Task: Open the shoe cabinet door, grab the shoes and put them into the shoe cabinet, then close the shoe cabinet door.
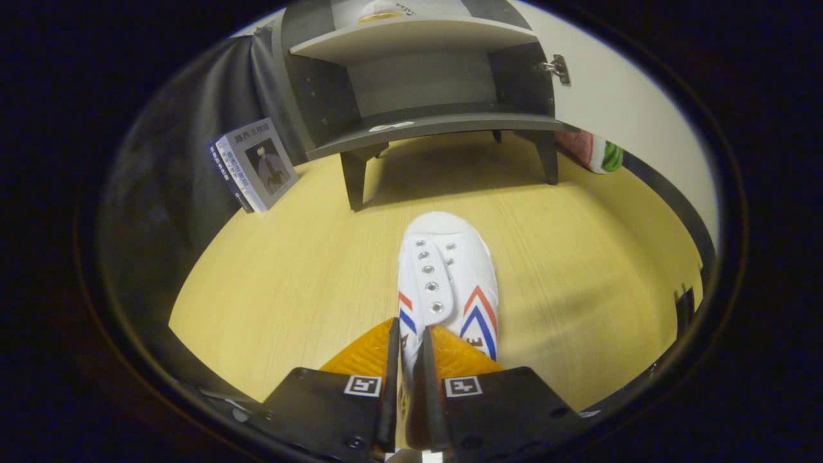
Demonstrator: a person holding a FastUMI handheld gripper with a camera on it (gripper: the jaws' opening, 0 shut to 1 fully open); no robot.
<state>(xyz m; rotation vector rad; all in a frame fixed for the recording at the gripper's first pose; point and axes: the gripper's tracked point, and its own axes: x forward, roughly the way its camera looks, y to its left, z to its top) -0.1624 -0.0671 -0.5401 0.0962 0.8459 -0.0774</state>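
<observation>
Between the fingers of the claw, the left side wall of a white shoe with red and blue chevrons is pinched, toe pointed at the shoe cabinet. The cabinet door is seen swung open to the right, and a book is propped beside the cabinet on the wooden worktop.
</observation>
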